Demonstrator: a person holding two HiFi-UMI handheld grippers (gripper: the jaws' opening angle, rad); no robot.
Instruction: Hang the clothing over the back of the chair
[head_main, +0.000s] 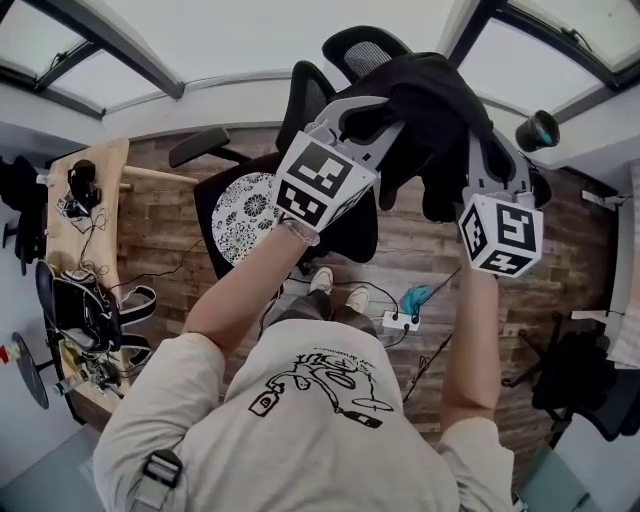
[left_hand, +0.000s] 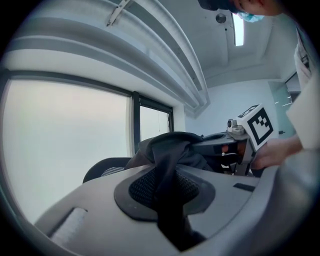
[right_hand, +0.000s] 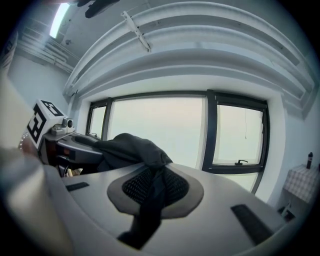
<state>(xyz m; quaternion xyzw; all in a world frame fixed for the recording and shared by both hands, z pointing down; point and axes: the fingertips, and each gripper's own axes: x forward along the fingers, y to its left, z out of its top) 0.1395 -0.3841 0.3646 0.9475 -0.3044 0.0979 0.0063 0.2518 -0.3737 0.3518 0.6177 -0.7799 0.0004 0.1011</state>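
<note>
A black garment (head_main: 430, 110) hangs bunched between my two grippers, above the back and headrest (head_main: 365, 50) of a black office chair (head_main: 300, 110). My left gripper (head_main: 390, 105) is shut on one end of the cloth, my right gripper (head_main: 480, 145) on the other. In the left gripper view a strip of the garment (left_hand: 170, 150) runs up out of the left gripper (left_hand: 167, 180), with the chair's headrest (left_hand: 105, 170) behind. In the right gripper view the garment (right_hand: 130, 150) is pinched in the right gripper (right_hand: 155, 182), and the left gripper (right_hand: 67, 142) shows beside it.
The chair seat carries a white patterned cushion (head_main: 245, 215). A cluttered wooden desk (head_main: 85, 200) stands at the left and another dark chair (head_main: 590, 385) at the right. A power strip (head_main: 400, 321) with cables lies on the wooden floor. Windows (right_hand: 160, 130) lie beyond the chair.
</note>
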